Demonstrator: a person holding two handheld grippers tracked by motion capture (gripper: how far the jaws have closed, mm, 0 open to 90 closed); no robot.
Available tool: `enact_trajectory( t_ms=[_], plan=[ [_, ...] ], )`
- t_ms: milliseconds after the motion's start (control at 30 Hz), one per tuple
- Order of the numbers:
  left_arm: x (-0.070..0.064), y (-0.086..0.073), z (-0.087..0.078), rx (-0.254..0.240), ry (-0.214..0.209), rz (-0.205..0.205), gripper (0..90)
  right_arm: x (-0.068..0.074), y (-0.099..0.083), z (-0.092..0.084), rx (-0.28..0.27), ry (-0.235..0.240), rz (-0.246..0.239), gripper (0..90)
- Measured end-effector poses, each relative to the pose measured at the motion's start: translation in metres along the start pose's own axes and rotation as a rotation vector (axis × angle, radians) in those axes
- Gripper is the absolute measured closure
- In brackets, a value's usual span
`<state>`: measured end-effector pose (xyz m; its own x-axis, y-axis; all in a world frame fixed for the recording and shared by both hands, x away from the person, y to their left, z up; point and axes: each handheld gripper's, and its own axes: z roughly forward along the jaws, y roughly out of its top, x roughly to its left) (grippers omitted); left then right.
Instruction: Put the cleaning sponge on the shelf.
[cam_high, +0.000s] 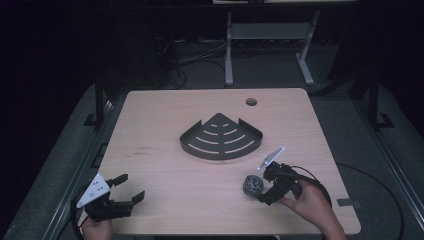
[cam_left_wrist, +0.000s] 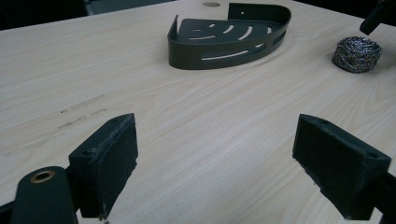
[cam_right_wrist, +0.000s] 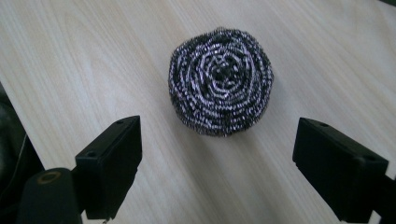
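A round steel-wool scourer (cam_high: 253, 184) (cam_right_wrist: 221, 81) (cam_left_wrist: 357, 53) lies on the wooden table (cam_high: 165, 165), right of centre near the front. My right gripper (cam_high: 261, 185) (cam_right_wrist: 217, 161) stands open just behind it, jaws wide, with the scourer a short way ahead of the fingertips and untouched. A dark corner-shaped shelf basket (cam_high: 221, 138) (cam_left_wrist: 229, 37) with slots in its floor sits mid-table. At the front left corner my left gripper (cam_high: 129, 187) (cam_left_wrist: 215, 158) is open over bare wood, pointing toward the basket.
A round cable hole (cam_high: 251, 102) is in the table's far edge. A grey desk frame (cam_high: 270, 40) and cables stand on the floor beyond. The table's front edge is close under both hands.
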<state>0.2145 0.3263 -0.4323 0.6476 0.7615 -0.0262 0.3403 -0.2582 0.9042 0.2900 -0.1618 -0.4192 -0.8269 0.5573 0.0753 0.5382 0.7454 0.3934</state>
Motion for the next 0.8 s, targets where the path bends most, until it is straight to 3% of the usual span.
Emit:
enact_trajectory(
  t_ms=[800],
  plan=[
    [0.002, 0.0, -0.002, -0.008, 0.004, -0.001, 13.3, -0.005, 0.025, 0.021, 0.061, 0.031, -0.02, 14.8]
  ],
)
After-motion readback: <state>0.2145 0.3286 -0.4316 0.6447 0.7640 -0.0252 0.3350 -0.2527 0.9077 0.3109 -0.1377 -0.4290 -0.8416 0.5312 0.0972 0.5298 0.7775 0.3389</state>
